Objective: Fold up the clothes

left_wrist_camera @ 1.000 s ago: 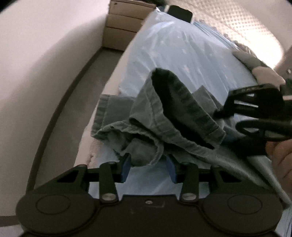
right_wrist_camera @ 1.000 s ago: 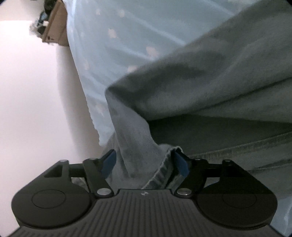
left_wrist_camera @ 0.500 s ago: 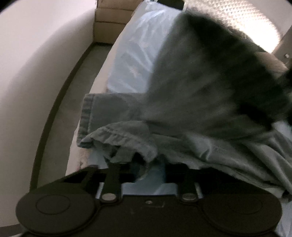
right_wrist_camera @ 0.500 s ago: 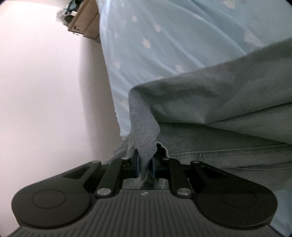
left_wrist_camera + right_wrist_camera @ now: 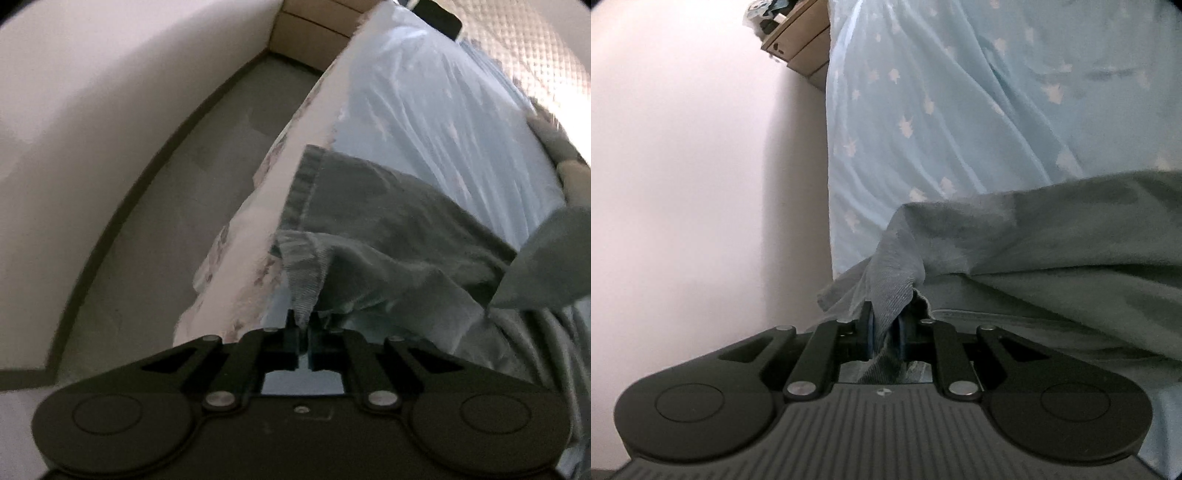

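Observation:
A grey-blue denim garment (image 5: 388,221) lies bunched on a bed with a light blue star-print sheet (image 5: 424,110). My left gripper (image 5: 303,328) is shut on a hemmed corner of the garment near the bed's left edge and holds it lifted. My right gripper (image 5: 886,332) is shut on another denim edge of the same garment (image 5: 1052,229), which spreads to the right over the sheet (image 5: 942,110).
A white wall (image 5: 92,92) and a grey floor strip (image 5: 166,221) run along the bed's left side. A beige drawer unit (image 5: 314,40) stands at the far end; it also shows in the right wrist view (image 5: 801,48).
Both grippers were open around the denim a second ago and have shut on it. The left gripper has since lifted its corner and tilted toward the bed's edge.

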Available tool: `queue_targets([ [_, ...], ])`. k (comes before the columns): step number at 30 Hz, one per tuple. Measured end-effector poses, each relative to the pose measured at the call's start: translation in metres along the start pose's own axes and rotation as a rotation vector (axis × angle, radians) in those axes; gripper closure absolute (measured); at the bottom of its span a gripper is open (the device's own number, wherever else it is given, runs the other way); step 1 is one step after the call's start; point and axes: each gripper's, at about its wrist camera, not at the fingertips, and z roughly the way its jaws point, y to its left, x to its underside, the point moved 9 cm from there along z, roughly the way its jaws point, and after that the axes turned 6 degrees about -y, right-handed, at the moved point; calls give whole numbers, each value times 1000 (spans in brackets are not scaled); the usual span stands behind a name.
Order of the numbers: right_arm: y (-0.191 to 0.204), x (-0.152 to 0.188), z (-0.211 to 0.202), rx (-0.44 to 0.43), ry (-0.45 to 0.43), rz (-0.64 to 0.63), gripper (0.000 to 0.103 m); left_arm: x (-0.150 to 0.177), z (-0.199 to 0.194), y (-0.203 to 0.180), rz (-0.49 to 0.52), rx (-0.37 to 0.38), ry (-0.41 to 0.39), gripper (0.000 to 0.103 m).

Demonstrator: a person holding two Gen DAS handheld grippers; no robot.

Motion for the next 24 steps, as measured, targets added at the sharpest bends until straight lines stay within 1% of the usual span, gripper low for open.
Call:
queue_targets([
  [4,8,2,-8,19,10,-51,90,-4,3,4,-60,20,16,98],
  [7,16,8,-9,47,20,-109,90,-4,-6,4,-76,44,22,92],
  [9,20,11,-8,69,26,-149,90,-12,-9,3,-60,36,13,78],
  [11,22,14,-6,78,31,-157,90,-16,-27,2,-22,30,-21,72],
  [12,21,15,-4,79,32,-151,90,-19,-40,0,13,23,-49,69],
  [13,21,15,-4,78,36,-139,90,-22,-53,-3,49,15,-78,68],
  [14,20,16,-4,78,38,-129,90,-26,-66,-10,98,24,-112,65],
  [15,19,16,-4,78,40,-120,89,-29,-79,-22,160,48,-153,58],
  [16,18,17,-5,79,42,-112,89,-32,-92,-34,223,72,-194,53],
  [17,17,17,-5,73,44,-101,89,-33,-100,-46,287,84,-226,45],
  [21,16,21,-9,52,55,-63,89,-26,-114,-100,568,144,-311,45],
  [24,16,21,-12,35,68,-46,89,-15,-111,-137,767,172,-347,45],
])
